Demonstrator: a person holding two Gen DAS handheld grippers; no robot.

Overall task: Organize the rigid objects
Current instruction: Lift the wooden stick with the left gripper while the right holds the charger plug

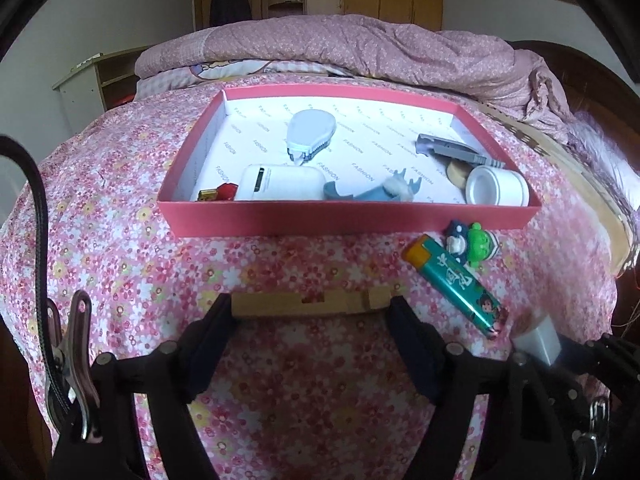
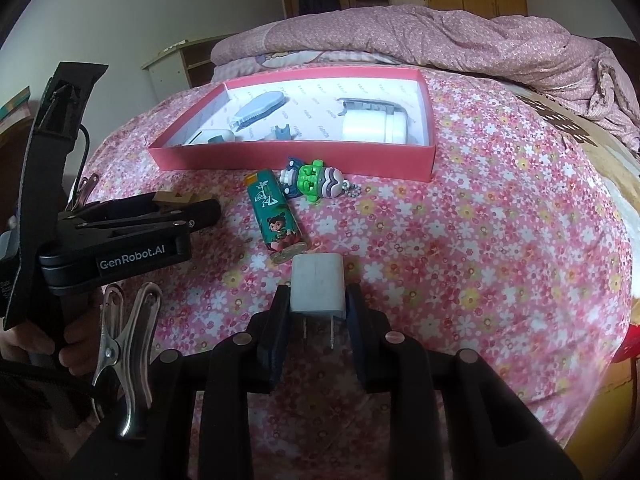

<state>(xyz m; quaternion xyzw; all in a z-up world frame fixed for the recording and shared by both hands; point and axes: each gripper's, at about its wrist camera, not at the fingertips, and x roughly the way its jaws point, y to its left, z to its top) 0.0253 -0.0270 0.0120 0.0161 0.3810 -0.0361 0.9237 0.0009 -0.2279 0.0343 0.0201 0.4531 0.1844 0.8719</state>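
A shallow red box with a white inside sits on the flowered bedspread and holds several small items. My left gripper is shut on a wooden clothespin, held crosswise just in front of the box; the peg also shows in the right wrist view. My right gripper is shut on a white plug adapter, prongs pointing back at the camera. A green lighter and a green toy keychain lie on the bedspread in front of the box.
In the box: a blue-white brush, a white case, a blue toy, a grey clip, a white jar. A rumpled pink quilt lies behind the box. A wardrobe stands at the back.
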